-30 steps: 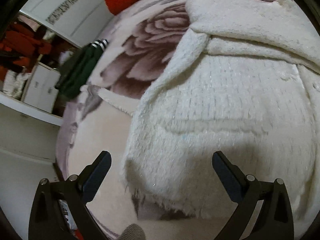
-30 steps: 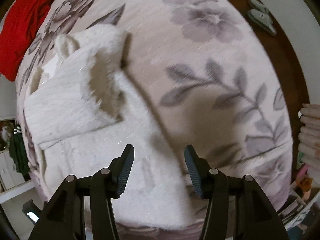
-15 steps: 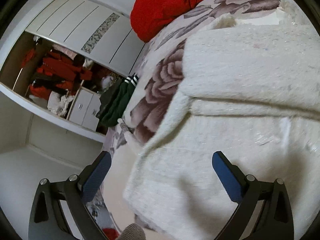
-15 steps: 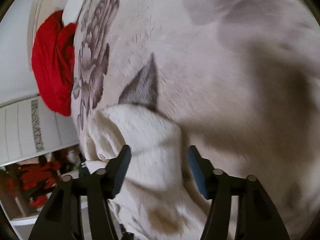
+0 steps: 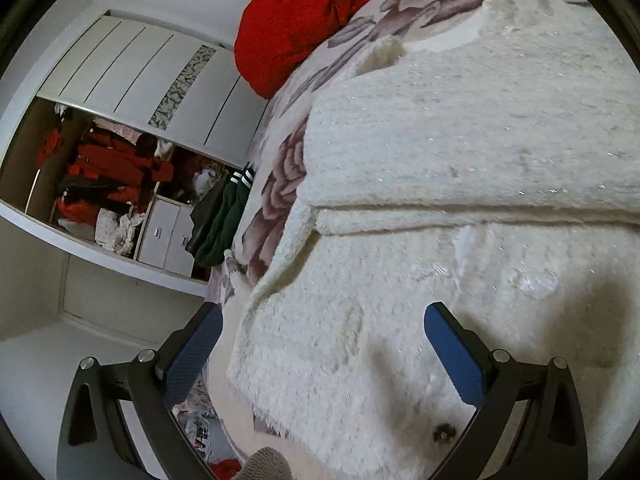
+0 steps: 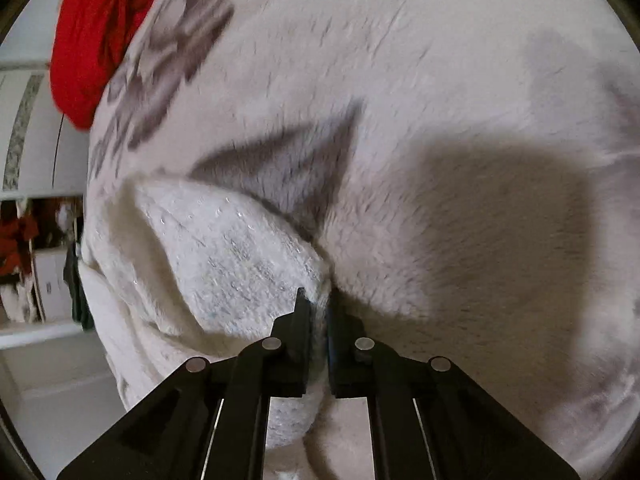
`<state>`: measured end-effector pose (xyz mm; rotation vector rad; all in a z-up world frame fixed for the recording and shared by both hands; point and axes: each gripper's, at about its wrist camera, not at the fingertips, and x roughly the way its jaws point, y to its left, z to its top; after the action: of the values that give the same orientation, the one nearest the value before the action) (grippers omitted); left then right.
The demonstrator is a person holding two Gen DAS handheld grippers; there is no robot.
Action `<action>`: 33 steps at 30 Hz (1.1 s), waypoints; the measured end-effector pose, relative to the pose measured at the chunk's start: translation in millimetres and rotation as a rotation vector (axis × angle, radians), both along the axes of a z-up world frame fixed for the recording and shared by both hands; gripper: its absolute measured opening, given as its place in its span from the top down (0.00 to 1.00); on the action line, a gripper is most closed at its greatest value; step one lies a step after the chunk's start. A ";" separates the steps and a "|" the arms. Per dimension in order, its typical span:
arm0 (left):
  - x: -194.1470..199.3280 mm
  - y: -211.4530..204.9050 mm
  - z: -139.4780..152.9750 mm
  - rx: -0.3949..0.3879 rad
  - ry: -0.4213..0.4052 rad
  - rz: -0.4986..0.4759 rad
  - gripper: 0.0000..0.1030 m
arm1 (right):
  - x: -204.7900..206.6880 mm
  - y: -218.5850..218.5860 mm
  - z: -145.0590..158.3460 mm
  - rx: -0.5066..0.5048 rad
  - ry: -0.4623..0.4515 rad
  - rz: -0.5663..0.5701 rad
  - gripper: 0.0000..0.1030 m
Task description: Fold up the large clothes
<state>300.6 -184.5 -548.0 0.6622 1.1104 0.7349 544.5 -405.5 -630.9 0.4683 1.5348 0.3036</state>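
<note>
Right tongs [image 6: 318, 312], apart a moment earlier, had clenched on the sweater [image 6: 240, 256] edge on the bed [image 6: 440, 120] while left tongs [image 5: 320, 356] hung released, so I judged a fold ready.

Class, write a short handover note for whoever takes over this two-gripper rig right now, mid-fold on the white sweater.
Right gripper: shut on an edge of the white sweater, low against the floral blanket.
Left gripper: open, hovering over the sweater's near corner, holding nothing.
Sweater lies on the blanket; one part is already folded across the body.
Red garment sits at the far end, untouched.
Left: grip the near corner with the left gripper, then complete the fold, probably bringing the pinched edge over.
</note>
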 end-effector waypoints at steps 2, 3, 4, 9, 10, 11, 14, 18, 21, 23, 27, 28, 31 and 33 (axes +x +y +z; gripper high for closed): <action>-4.2 -3.2 5.1 -0.029 -0.012 0.010 0.00 | -3.9 1.5 13.3 0.004 -0.012 0.045 0.81; -6.0 -6.8 6.7 -0.028 -0.016 0.004 0.00 | -11.0 -3.1 23.9 0.007 -0.013 0.061 0.77; -8.9 -11.0 7.3 -0.019 -0.017 -0.007 0.00 | -21.3 -10.0 37.7 0.002 -0.029 0.062 0.67; -17.4 -25.1 -6.1 0.002 0.010 -0.039 0.00 | -91.4 -30.1 64.2 0.016 -0.012 0.111 0.51; -18.9 -26.3 -9.4 -0.002 0.019 -0.041 0.00 | -105.9 -21.2 55.3 0.041 0.032 0.152 0.51; -20.0 -26.8 -11.0 -0.004 0.028 -0.044 0.00 | -113.3 -15.8 50.7 0.053 0.052 0.177 0.51; -22.3 -32.1 -16.4 0.015 0.041 -0.057 0.00 | -131.3 20.6 21.9 0.055 0.073 0.257 0.52; -28.4 -33.7 -14.2 0.004 0.057 -0.051 0.00 | -125.9 31.4 -0.3 -0.114 -0.011 0.217 0.79; -39.8 -42.8 -1.1 -0.033 0.053 -0.048 0.00 | -124.2 24.6 2.2 -0.092 0.023 0.177 0.79; -51.0 -59.7 7.2 -0.074 0.066 -0.065 0.00 | -131.7 31.2 23.5 -0.143 0.020 0.251 0.65; -78.6 -119.2 18.4 -0.170 0.101 -0.140 0.00 | -144.9 -3.5 65.0 -0.237 -0.037 0.242 0.45; -86.9 -138.7 19.6 -0.202 0.112 -0.165 0.00 | -150.1 -20.7 75.5 -0.260 -0.046 0.223 0.44; -108.2 -188.3 15.2 -0.276 0.156 -0.226 0.00 | -162.4 -81.0 86.4 -0.298 -0.024 0.141 0.43; -120.2 -211.4 8.1 -0.307 0.178 -0.254 0.00 | -174.8 -123.5 88.2 -0.314 0.007 0.070 0.43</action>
<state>180.4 -395.9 -539.9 0.5990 1.2433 0.2828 369.7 -529.1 -542.8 0.1688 1.5743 0.1105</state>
